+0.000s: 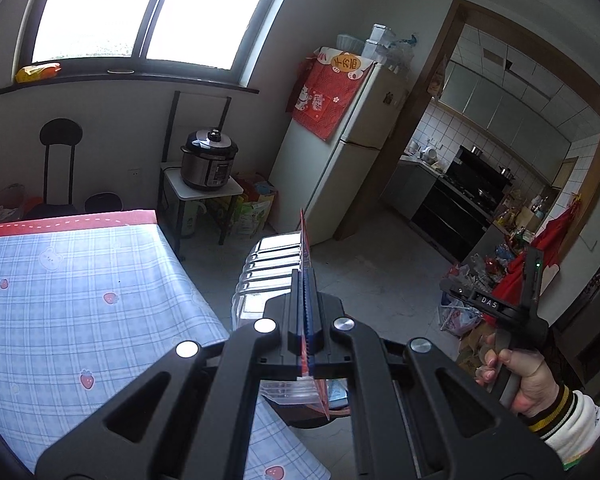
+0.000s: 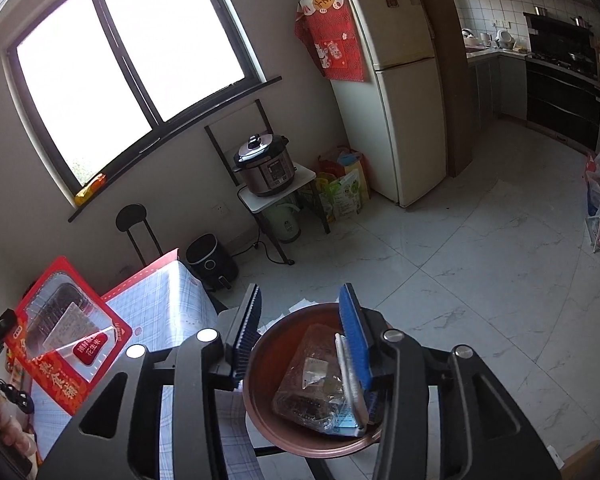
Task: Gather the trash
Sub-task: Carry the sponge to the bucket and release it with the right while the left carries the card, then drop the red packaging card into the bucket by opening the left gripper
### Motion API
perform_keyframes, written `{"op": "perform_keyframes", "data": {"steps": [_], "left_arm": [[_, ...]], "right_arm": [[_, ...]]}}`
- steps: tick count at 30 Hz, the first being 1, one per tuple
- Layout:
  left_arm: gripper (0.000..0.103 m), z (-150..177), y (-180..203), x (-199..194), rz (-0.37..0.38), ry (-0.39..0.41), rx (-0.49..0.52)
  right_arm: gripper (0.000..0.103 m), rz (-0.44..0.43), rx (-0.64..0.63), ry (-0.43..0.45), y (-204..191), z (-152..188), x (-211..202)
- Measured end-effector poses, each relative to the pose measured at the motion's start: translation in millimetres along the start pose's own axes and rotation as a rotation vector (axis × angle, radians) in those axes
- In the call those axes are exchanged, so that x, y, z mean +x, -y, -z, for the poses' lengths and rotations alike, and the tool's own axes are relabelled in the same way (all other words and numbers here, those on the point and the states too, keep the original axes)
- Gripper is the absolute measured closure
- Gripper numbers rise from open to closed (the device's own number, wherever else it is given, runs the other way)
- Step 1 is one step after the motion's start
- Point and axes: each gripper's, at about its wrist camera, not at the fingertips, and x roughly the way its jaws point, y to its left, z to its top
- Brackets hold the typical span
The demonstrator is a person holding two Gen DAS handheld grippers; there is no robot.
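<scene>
Two grippers were at work beside the blue plaid, strawberry-printed tablecloth (image 1: 80, 280). The left gripper (image 1: 306, 320) had its jaws pinched tight on the edge of a clear ribbed plastic tray with a red printed cardboard backing (image 2: 66, 336), held upright in the air just off the table's corner. The right gripper (image 2: 300, 328) hung with its blue-padded jaws spread apart and nothing between them, directly above a round brown bin (image 2: 256, 400) already holding a crumpled clear wrapper (image 2: 304, 384). To do it well, I judged, the tray should be carried over the bin's mouth, tipped flat-side down and lowered inside before letting go, since so wide a piece could catch the rim and fall to the tiled floor (image 2: 480, 260).
</scene>
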Motion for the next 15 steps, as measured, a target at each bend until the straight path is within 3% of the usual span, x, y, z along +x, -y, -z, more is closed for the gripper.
{"op": "perform_keyframes", "data": {"steps": [4, 6, 15], "left_arm": [[0.098, -1, 22, 16, 0.025, -0.008, 0.027], [0.098, -2, 32, 26, 0.040, -0.014, 0.037], [0.098, -3, 79, 75, 0.094, -0.040, 0.093]], "right_arm": [[0.024, 0.018, 0.004, 0.005, 17, -4, -16], [0.019, 0.021, 0.011, 0.004, 27, -5, -24], [0.014, 0.072, 0.050, 0.014, 74, -6, -55]]}}
